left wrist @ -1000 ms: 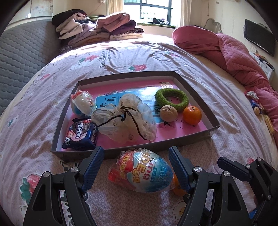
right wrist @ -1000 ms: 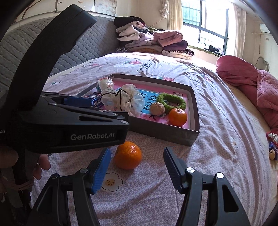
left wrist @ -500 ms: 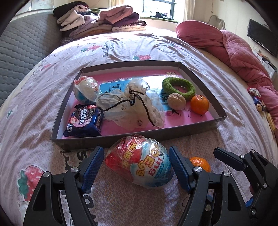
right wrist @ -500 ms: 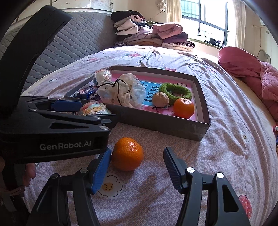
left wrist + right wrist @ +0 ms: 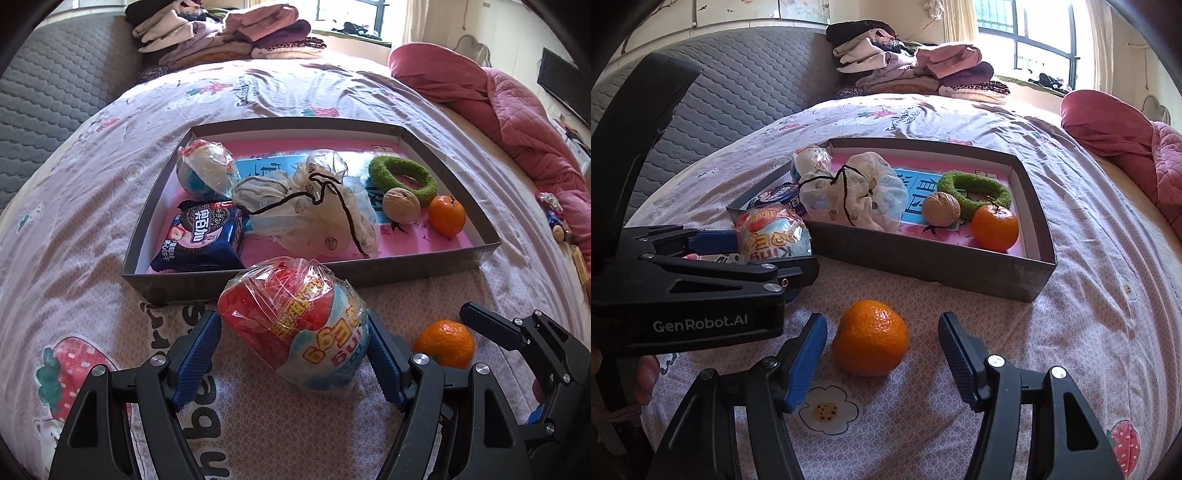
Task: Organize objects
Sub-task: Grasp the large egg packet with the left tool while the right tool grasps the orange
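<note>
The wrapped toy egg (image 5: 295,325) sits between the blue pads of my left claw (image 5: 293,354), just in front of the near wall of the grey tray (image 5: 369,273). My left claw's right pad touches the wrapper; the left pad looks a little apart from it, so I cannot tell whether I am truly pinching it. From my right wrist view the egg (image 5: 772,236) seems raised off the bedspread, though I cannot be sure.

My right claw (image 5: 882,349) is spread wide around a loose orange (image 5: 870,336) — neither pad touches it. That orange lies on the bedspread (image 5: 1071,332) in front of the tray, nearer its right corner.

Inside the tray: a second orange (image 5: 446,215) at the near right, a walnut (image 5: 400,205) just beside it, a green ring (image 5: 402,179) behind both. In the middle lies a drawstring pouch (image 5: 310,214); at the left, a blue biscuit packet (image 5: 201,236) and, behind it, another wrapped egg (image 5: 205,171).

Beyond the tray — folded clothes (image 5: 916,70) and a pink quilt (image 5: 517,110).
</note>
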